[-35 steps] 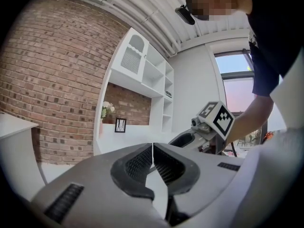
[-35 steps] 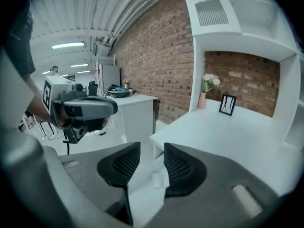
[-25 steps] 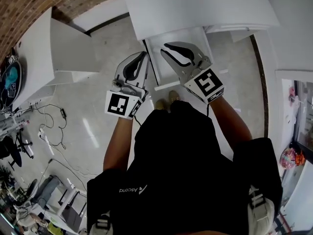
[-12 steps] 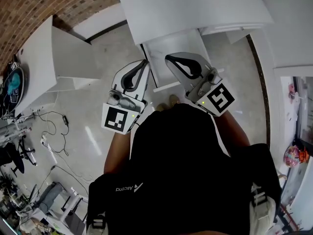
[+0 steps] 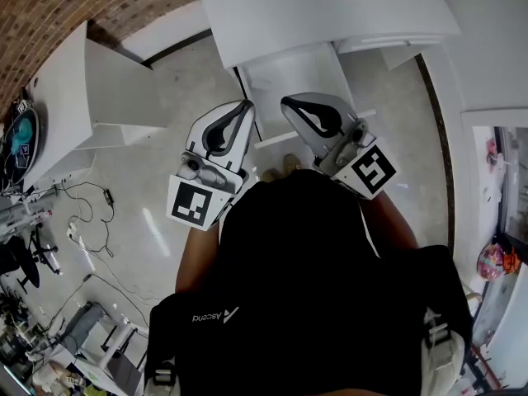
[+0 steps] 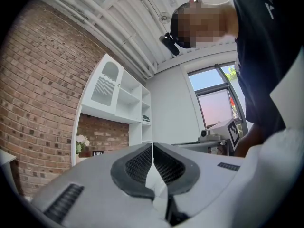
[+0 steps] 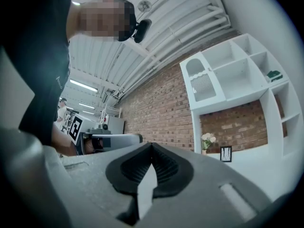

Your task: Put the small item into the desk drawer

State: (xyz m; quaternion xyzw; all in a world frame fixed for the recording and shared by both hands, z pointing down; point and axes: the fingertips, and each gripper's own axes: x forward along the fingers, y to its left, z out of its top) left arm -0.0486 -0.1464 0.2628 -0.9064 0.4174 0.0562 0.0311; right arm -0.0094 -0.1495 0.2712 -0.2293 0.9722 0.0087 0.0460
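Note:
In the head view the white desk (image 5: 330,7) spans the top, and its drawer (image 5: 293,77) stands pulled out below it, the inside plain white. No small item shows in any view. My left gripper (image 5: 245,106) is shut and empty, held beside the drawer's left edge. My right gripper (image 5: 285,101) is also shut and empty, over the drawer's front part. Both are close to the person's chest. The left gripper view shows its jaws (image 6: 152,146) closed together, and the right gripper view shows the same (image 7: 152,145); both point up at the room.
A second white desk (image 5: 74,97) stands to the left, with cables (image 5: 82,213) on the grey floor. The person's shoes (image 5: 285,167) are just below the drawer front. A brick wall (image 7: 156,108) and white shelves (image 7: 237,75) show in the right gripper view.
Both grippers have drawn back from the drawer toward the person's body. The right one has slid right and lower in the picture.

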